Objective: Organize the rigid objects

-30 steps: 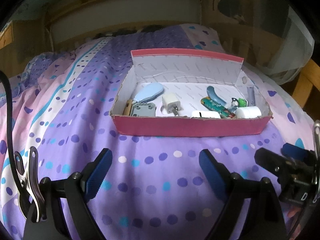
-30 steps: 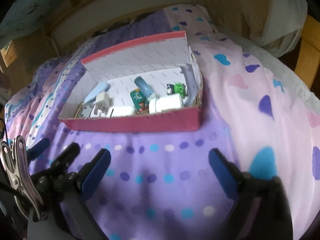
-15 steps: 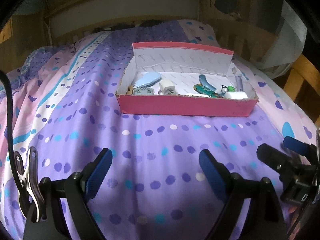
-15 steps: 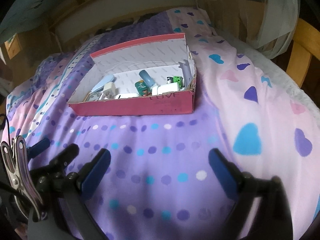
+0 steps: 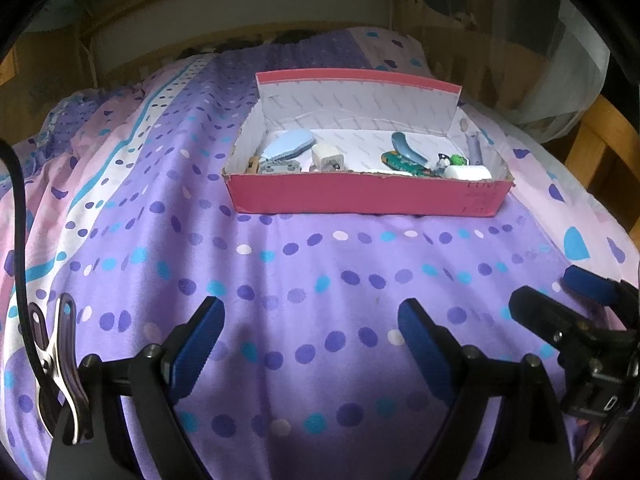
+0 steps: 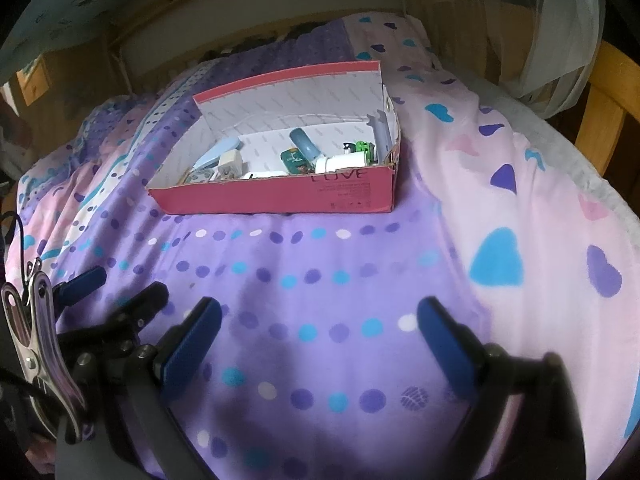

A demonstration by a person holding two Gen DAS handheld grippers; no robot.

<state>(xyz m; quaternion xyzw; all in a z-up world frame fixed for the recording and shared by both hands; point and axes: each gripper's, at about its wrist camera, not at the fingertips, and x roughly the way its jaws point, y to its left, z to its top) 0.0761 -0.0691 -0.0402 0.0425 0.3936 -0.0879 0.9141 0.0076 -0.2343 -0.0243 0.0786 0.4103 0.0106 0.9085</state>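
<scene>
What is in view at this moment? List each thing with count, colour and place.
box: 1, pink outside, white inside, on the bedspread ahead of both claws, open top
white plug adapter: 1, white, in the box, left of centre
light blue oval item: 1, pale blue, in the box, left end
grey flat part: 1, grey, in the box, front left
green circuit board: 1, green, in the box, right of centre
white cylinder: 1, white, in the box, front right corner
bedspread: 1, purple with dots, pink with hearts to the right
wooden bed frame: 1, tan, right edge
left claw: 1, black with blue pads, open, empty
right claw: 1, black with blue pads, open, empty
</scene>
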